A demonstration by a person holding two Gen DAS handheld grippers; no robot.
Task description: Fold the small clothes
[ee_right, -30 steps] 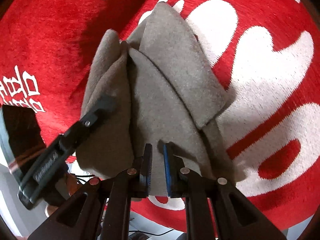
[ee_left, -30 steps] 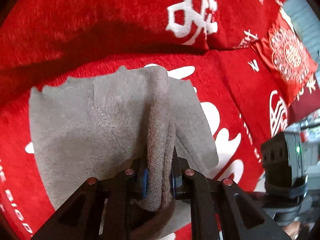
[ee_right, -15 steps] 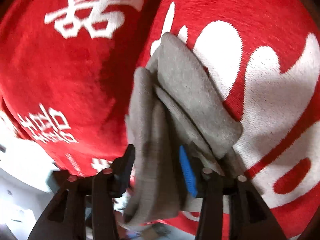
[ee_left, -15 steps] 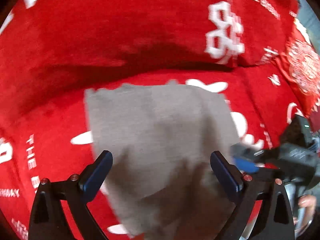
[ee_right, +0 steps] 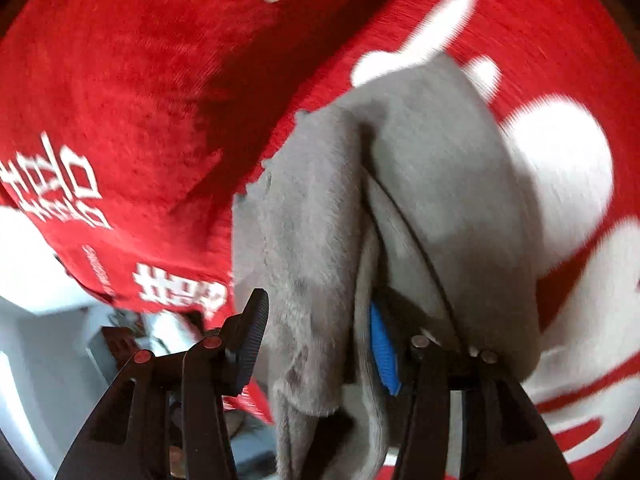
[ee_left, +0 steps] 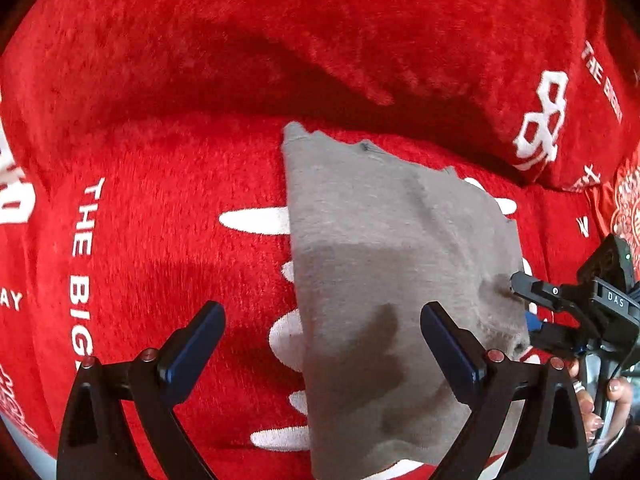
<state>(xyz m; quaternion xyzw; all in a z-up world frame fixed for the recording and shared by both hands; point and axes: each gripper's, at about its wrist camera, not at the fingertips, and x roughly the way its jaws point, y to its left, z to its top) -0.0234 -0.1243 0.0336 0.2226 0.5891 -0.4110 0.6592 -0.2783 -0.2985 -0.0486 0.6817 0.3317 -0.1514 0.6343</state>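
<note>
A second ago my left hand-held gripper (ee_left: pixel 320 344) was clamped on a bunched ridge of the grey knitted garment (ee_left: pixel 400 280); now it has let go, its jaws stand wide apart and hold nothing, and it has shifted toward the garment's left edge. The garment has gone from a peaked ridge to a flat fold.

Taking the garment as my landmark: nearest me in the left wrist view, my left fingers (ee_left: pixel 192 344) straddle its left edge, one blue-padded finger over bare red plush, the other above the grey knit. The garment lies folded on the red plush blanket with white lettering (ee_left: pixel 160 240), which spreads around it on all sides.

At the garment's right edge my right hand-held gripper (ee_left: pixel 528 312) reaches in. In its own view the right hand-held gripper (ee_right: pixel 316 344) has a thick grey fold (ee_right: pixel 312 260) hanging between its jaws, which are closing; the blue pad (ee_right: pixel 382 348) lies against the cloth, but I see a small gap at the black finger (ee_right: pixel 250 340), so it has no firm grip that I can see. This view is blurred.

Beyond the garment's far edge, a raised roll of the same red blanket (ee_left: pixel 320 40) casts a shadow.
</note>
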